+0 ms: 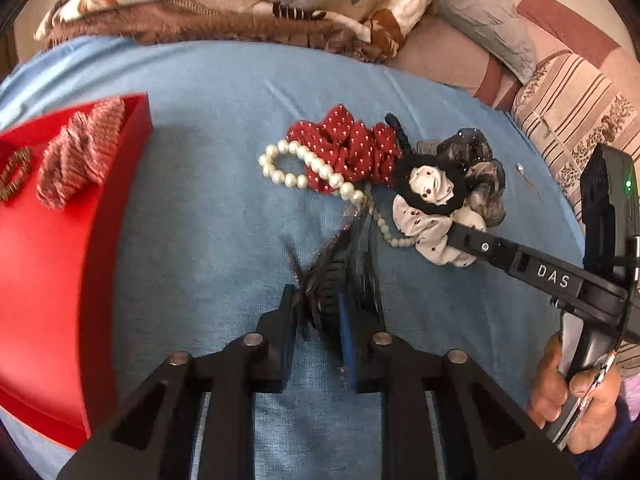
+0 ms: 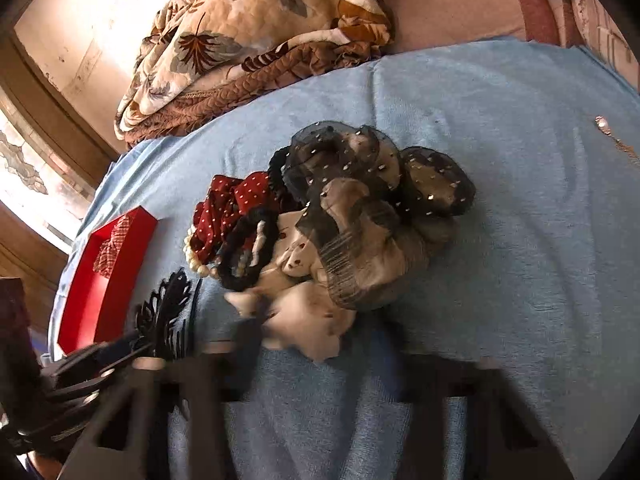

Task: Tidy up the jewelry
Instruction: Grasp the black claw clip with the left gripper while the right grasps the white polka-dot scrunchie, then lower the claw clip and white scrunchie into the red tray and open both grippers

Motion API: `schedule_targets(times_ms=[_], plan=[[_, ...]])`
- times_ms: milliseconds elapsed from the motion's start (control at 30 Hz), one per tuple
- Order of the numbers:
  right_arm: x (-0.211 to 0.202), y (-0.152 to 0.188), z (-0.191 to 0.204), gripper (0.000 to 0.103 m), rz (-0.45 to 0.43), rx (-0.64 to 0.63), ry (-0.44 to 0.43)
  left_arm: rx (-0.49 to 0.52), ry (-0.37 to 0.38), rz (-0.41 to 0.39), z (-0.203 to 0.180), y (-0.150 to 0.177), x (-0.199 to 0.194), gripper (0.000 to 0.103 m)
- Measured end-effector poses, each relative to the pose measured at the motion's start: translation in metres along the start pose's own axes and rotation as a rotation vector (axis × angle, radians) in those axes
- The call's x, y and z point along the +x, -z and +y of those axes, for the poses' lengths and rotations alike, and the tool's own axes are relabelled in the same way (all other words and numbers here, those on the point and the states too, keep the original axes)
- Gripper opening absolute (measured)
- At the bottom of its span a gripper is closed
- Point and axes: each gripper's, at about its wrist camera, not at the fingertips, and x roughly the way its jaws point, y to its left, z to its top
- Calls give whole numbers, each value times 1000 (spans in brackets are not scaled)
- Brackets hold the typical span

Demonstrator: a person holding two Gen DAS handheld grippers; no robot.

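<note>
Left gripper (image 1: 334,312): fingers drawn close, clamped on a black clip (image 1: 320,292) with feathery trim, low over the blue cloth (image 1: 200,208) spread on the bed.

Right gripper (image 1: 450,216): seen in the left wrist view, its fingers reach into the pile and pinch the white scrunchie (image 1: 430,220). In its own view the fingertips are motion-blurred, so the contact looks like a grip but is not sharp.

Pile, mid-cloth: red dotted scrunchie (image 1: 352,148), pearl bracelet (image 1: 296,168) lying partly over it, black hair tie (image 1: 432,184) on the white scrunchie, grey mesh scrunchie (image 2: 360,208) just behind. All touching or overlapping.

Red box (image 1: 48,280), left of the pile and well apart: holds a pink knit scrunchie (image 1: 84,152) and a gold ring-shaped piece (image 1: 14,172).

Small shiny stud (image 1: 521,168) lies alone on the cloth, right of the pile.

Quilt (image 1: 240,0) bunched at the far edge. A hand (image 1: 572,392) holds the right gripper's handle.
</note>
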Motion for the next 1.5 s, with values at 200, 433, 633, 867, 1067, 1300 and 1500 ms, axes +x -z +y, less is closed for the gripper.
schedule_targets(times_ms=[200, 433, 633, 867, 1067, 1300, 1500], plan=[[-14, 10, 3, 15, -12, 25, -29, 24, 11, -11, -11, 6, -13, 16], [-46, 29, 11, 14, -49, 38, -28, 84, 23, -83, -18, 20, -61, 16], [-77, 58, 23, 14, -97, 17, -26, 95, 17, -131, -5, 29, -95, 16], [-98, 88, 29, 14, -106, 19, -13, 10, -48, -181, 48, 29, -126, 16], [-116, 89, 56, 14, -129, -30, -16, -86, -177, -209, 117, 25, -147, 16], [-97, 74, 133, 15, -83, -148, -87, -258, -309, -151, 198, 33, -143, 17], [-48, 63, 221, 15, -18, -284, -129, -301, -402, -157, 233, 30, -145, 17]])
